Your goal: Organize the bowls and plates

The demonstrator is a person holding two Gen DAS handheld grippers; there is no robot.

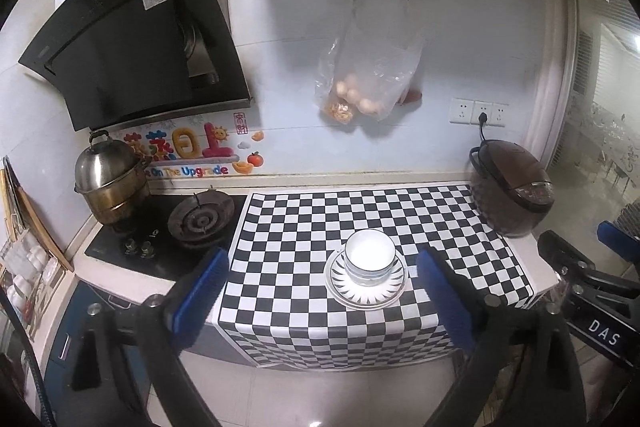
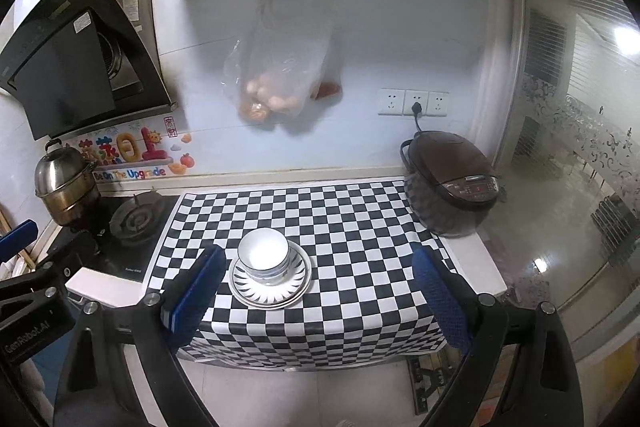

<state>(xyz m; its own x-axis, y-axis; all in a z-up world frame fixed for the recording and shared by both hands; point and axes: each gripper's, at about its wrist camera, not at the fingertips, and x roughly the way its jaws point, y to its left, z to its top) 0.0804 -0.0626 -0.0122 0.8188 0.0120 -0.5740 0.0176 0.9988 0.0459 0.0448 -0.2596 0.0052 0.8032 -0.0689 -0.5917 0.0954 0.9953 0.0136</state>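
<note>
From left, we see a steel steamer pot [image 1: 108, 183] on the black gas hob, then our left gripper [image 1: 320, 291] and right gripper [image 2: 316, 291], both spread wide and empty, short of stacked white bowls [image 1: 369, 255] on black-patterned plates [image 1: 366, 283] on the checkered table [image 1: 320, 211]; a brown rice cooker [image 1: 510, 187] stands far right.

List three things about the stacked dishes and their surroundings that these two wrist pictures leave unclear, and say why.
1. Number of bowls in the stack on the plates: both views, nested rims too small to count.
2. Contents of the hanging plastic bag: right wrist view blurred, film clouds them.
3. Left shelf items: left wrist view, cut off by the edge.
</note>
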